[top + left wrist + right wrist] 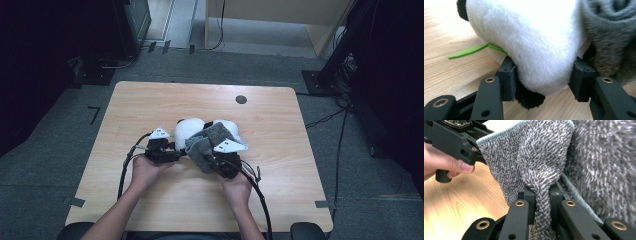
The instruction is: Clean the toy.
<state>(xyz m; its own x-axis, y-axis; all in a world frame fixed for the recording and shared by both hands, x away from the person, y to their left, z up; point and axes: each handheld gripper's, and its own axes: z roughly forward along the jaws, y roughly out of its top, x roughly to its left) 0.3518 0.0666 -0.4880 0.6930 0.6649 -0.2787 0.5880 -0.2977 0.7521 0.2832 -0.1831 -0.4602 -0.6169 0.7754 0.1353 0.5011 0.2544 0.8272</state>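
The left hand-held gripper (542,75) clamps the soft white-and-black plush panda toy (529,37) between its pads, low on the wooden worktop (150,105). The right hand-held gripper (541,195) pinches a fold of the grey looped-pile cloth (534,157), draped just beyond it over the toy. Best to hold the toy firm and draw the cloth evenly

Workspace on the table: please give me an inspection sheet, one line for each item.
Surface: wooden table, with a dark round spot.
Job's things: black-and-white plush toy; grey towel draped over it.
Clutter: nothing seen.
Grippers: left claw squeezes the plush toy; right claw is shut on a fold of the grey towel.
Cables: one black cable trails from each claw towards the person.
Surroundings: grey carpet floor, dark stands, floor cables.
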